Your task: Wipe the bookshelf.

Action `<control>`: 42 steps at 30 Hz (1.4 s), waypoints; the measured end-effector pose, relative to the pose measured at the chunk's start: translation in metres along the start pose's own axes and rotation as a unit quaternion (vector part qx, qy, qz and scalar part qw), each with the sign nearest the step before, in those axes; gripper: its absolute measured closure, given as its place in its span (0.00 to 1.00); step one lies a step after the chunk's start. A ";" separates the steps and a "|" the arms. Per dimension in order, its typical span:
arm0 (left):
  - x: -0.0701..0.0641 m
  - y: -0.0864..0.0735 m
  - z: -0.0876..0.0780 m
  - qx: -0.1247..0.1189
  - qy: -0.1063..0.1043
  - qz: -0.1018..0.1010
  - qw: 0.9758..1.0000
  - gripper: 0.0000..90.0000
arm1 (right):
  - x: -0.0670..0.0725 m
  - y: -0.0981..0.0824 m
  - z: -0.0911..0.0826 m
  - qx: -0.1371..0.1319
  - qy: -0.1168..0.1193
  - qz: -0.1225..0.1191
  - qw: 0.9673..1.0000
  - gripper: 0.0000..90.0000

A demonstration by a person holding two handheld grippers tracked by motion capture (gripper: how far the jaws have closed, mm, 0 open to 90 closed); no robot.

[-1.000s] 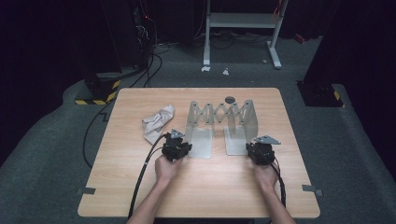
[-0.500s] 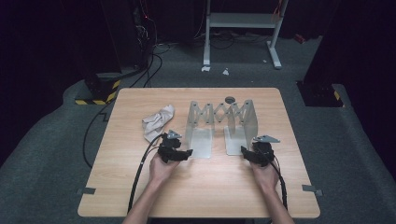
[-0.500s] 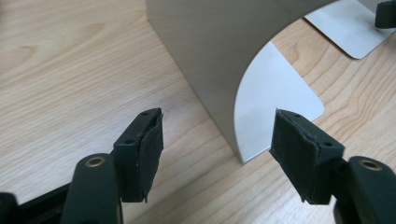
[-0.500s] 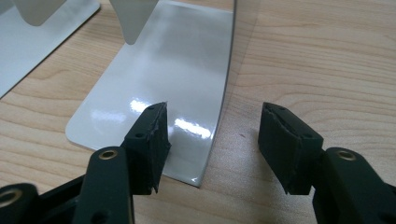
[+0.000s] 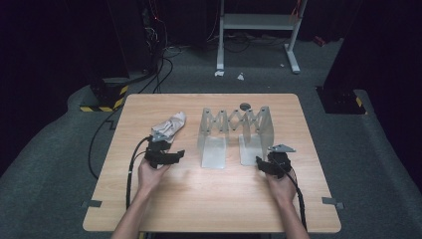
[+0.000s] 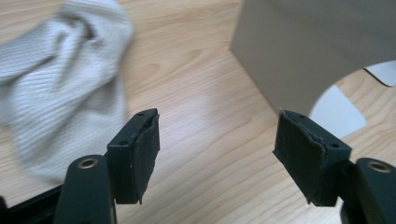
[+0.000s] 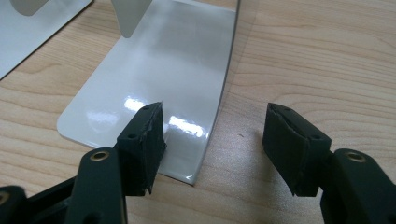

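Note:
A metal folding rack (image 5: 234,130) with scissor links stands in the middle of the wooden table (image 5: 209,199). A crumpled grey-white cloth (image 5: 169,125) lies to its left. My left gripper (image 5: 166,154) is between the cloth and the rack's left foot plate. Its jaws have just been opening and stand wide with nothing between them. In the left gripper view (image 6: 219,158) the cloth (image 6: 60,79) is at left and the rack's upright (image 6: 317,46) at right. My right gripper (image 5: 268,159) is open at the right foot plate (image 7: 168,79). Its jaws (image 7: 215,147) have just been opening, and the plate's near corner lies below the left one.
A small dark round object (image 5: 244,106) sits on the table behind the rack. A cable (image 5: 130,174) trails from the left gripper towards the near edge. Bare wood runs along the front of the table. On the floor beyond are a metal frame (image 5: 259,30) and cables.
Both grippers were shut at the rack's foot plates and have opened. The left gripper has drawn away to the left, towards the cloth. The right hand has stayed where it was.

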State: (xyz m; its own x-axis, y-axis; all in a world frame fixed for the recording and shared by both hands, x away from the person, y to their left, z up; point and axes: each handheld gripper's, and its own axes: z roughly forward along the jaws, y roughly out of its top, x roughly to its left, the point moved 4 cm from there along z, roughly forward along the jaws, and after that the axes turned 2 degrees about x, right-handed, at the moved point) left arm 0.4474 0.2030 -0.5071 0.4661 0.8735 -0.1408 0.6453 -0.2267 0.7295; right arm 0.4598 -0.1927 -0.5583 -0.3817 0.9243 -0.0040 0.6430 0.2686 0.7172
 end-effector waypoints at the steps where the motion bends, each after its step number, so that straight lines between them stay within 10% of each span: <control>1: 0.004 0.000 -0.002 0.000 -0.002 -0.008 1.000 0.34 | 0.000 0.000 0.000 0.000 0.000 0.000 1.000 0.43; 14: 0.038 0.018 -0.010 -0.019 0.054 -0.052 0.997 0.36 | -0.001 0.000 0.000 -0.001 0.004 0.002 1.000 0.43; 18: 0.051 0.019 0.004 -0.011 0.070 -0.076 0.995 0.38 | -0.001 0.000 0.000 -0.002 0.007 0.004 1.000 0.43; 24: 0.056 0.031 0.028 0.024 0.097 -0.056 0.993 0.35 | -0.001 0.000 0.000 -0.001 0.004 0.001 1.000 0.43; 33: 0.068 0.032 0.059 0.026 0.148 -0.079 0.986 0.41 | 0.000 0.000 0.000 0.000 0.003 -0.002 1.000 0.43; 37: 0.077 0.025 0.069 0.045 0.137 -0.103 0.984 0.50 | 0.000 0.000 0.000 0.000 0.003 -0.002 1.000 0.43; 42: 0.080 0.017 0.067 0.047 0.156 -0.074 0.984 0.74 | 0.000 0.000 0.000 0.000 0.002 -0.003 1.000 0.43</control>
State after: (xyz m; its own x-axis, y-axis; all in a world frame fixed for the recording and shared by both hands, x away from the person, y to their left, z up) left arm 0.5363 0.2402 -0.5508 0.1638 0.9864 -0.0166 0.7512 -0.1138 0.6501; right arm 0.4594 -0.1930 -0.5584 -0.3880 0.9217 -0.0048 0.6407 0.2735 0.7174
